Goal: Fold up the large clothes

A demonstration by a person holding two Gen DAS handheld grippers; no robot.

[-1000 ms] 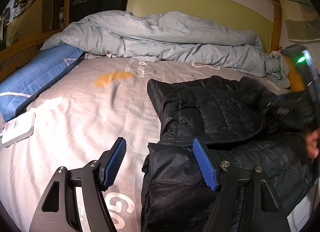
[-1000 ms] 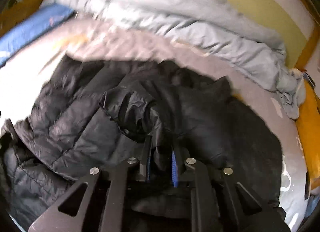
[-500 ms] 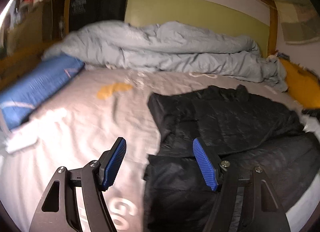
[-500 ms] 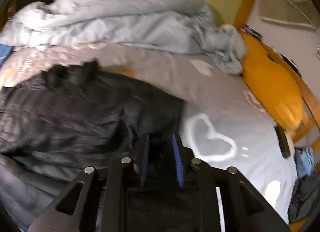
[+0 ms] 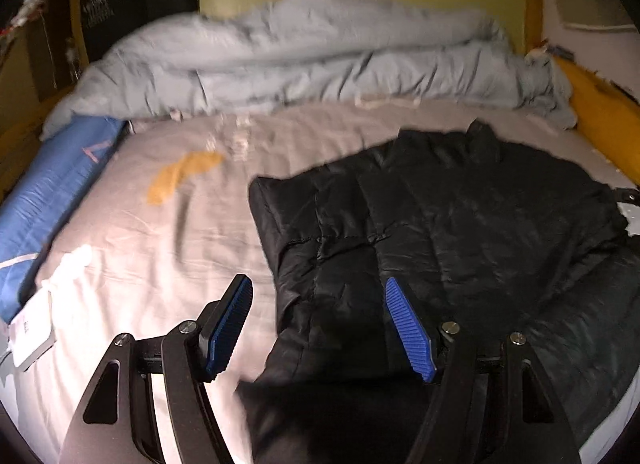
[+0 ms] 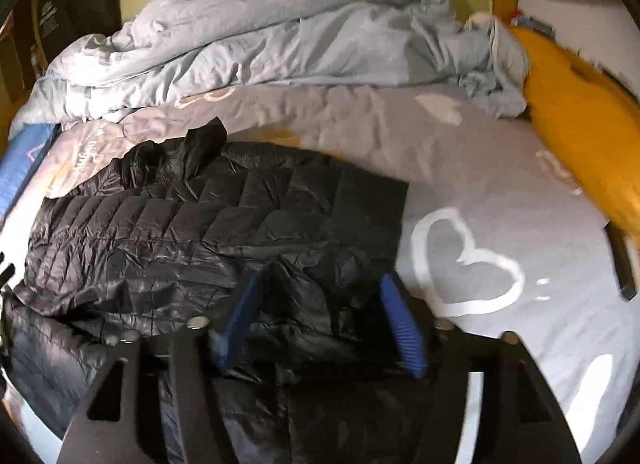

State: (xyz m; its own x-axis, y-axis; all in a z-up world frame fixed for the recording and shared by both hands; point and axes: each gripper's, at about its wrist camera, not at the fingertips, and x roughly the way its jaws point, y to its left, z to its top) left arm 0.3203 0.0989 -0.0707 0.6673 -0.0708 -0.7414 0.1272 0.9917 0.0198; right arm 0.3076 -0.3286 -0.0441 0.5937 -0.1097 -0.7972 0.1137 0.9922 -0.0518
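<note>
A black quilted puffer jacket (image 5: 460, 232) lies spread on the grey bed sheet (image 5: 168, 232), its collar toward the far side. My left gripper (image 5: 318, 324) hovers open over the jacket's left edge, nothing between its blue pads. In the right wrist view the same jacket (image 6: 192, 224) fills the left half, with a fold laid across it. My right gripper (image 6: 320, 324) is over the jacket's near right part. Its jaws are opening, and a ridge of black fabric rises between the pads without being pressed.
A crumpled light-blue duvet (image 6: 280, 36) is heaped along the far side of the bed. An orange pillow (image 6: 584, 128) lies at the right, a blue pillow (image 5: 44, 192) at the left. A white box (image 5: 32, 332) sits near the left edge, a dark phone-like object (image 6: 622, 260) at the right.
My right gripper carried a pinch of jacket fabric to the right, then let go and its jaws spread wide. The jacket now lies flatter. The left gripper shifted sideways, still open.
</note>
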